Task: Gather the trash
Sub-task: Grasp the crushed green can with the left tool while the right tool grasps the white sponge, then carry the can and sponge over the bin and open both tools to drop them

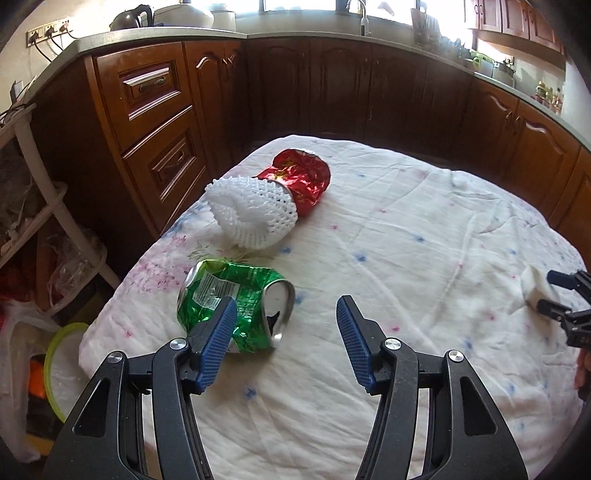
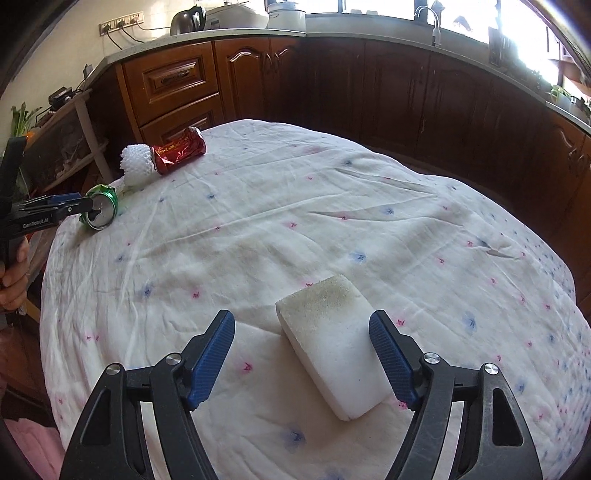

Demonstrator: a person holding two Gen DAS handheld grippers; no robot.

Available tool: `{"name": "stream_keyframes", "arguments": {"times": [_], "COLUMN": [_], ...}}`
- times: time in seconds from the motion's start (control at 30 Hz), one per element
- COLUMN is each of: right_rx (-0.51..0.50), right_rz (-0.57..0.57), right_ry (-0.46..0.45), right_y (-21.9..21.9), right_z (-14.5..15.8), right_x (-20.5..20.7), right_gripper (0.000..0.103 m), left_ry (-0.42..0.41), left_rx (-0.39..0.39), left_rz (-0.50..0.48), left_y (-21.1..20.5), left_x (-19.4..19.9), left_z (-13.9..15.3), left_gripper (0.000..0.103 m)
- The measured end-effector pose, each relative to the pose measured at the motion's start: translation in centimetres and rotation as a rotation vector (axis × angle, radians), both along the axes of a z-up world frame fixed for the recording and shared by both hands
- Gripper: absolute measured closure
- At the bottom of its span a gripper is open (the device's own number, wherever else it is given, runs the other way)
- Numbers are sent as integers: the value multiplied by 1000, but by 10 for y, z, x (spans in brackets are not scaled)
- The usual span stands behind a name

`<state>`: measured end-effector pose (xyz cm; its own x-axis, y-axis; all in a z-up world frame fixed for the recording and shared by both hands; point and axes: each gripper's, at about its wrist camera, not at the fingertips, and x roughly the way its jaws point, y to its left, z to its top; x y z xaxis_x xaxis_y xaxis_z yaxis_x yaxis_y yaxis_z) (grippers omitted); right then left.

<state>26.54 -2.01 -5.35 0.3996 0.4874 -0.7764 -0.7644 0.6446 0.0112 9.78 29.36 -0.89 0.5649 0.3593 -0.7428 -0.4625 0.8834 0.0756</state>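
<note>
Here, dented green can (image 1: 236, 306), spongy white block (image 2: 332, 343)

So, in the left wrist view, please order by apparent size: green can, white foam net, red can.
1. green can, though nearest the camera
2. white foam net
3. red can, partly hidden

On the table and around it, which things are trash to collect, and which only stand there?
For the job:
- crushed green can
- crushed red can
- white foam net
- white sponge block

Just there:
- flowered tablecloth
- kettle
- rice cooker
- tap
- wooden cabinets
</note>
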Motion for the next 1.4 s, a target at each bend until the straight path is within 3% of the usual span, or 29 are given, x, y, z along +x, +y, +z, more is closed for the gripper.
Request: {"name": "stream_keyframes", "arguments": {"times": [0.2,0.23,0.3,0.33,0.4,0.47,0.57,0.6,0.67,0.77,0.93,1.13,1.4], "right_rx": [-5,-12,-15,-15,0,39,86,90,32,-57,-110,-4,235], "right_rz": [3,-1,-11,-21,-61,-88,-64,-48,-18,12,28,-44,-297], "right_ry": [-5,-9,-7,-12,-3,34,56,67,32,-26,23,47,113], "right_y": [6,7,5,3,-5,-16,-27,-27,-20,-8,-3,-34,-136], "right_z": [-1,-2,-3,-2,3,7,10,10,7,2,-13,4,29], "right_x": [4,5,5,4,7,11,12,10,7,6,21,14,-13], "right_gripper": [24,24,32,38,83,100,85,61,31,32,40,48,48], "left_ry": [41,45,45,45,40,24,-11,-19,-42,-77,-100,-94,-103], "left_rx": [-11,-18,-28,-17,-8,-5,-23,-18,-22,-58,-104,-133,-166], "left_rz": [-12,-17,-26,-29,-39,-56,-104,-118,-150,-205,-302,-391,-537], "left_y": [6,6,6,4,0,-7,-20,-25,-38,-55,-85,-118,-179], "left_x": [3,4,4,3,2,1,-1,-1,0,2,12,28,55], "left_z": [-14,-16,-19,-19,-18,-13,-2,2,10,22,30,31,32], "left_gripper": [80,91,92,92,93,93,93,93,93,93,93,93,93]}}
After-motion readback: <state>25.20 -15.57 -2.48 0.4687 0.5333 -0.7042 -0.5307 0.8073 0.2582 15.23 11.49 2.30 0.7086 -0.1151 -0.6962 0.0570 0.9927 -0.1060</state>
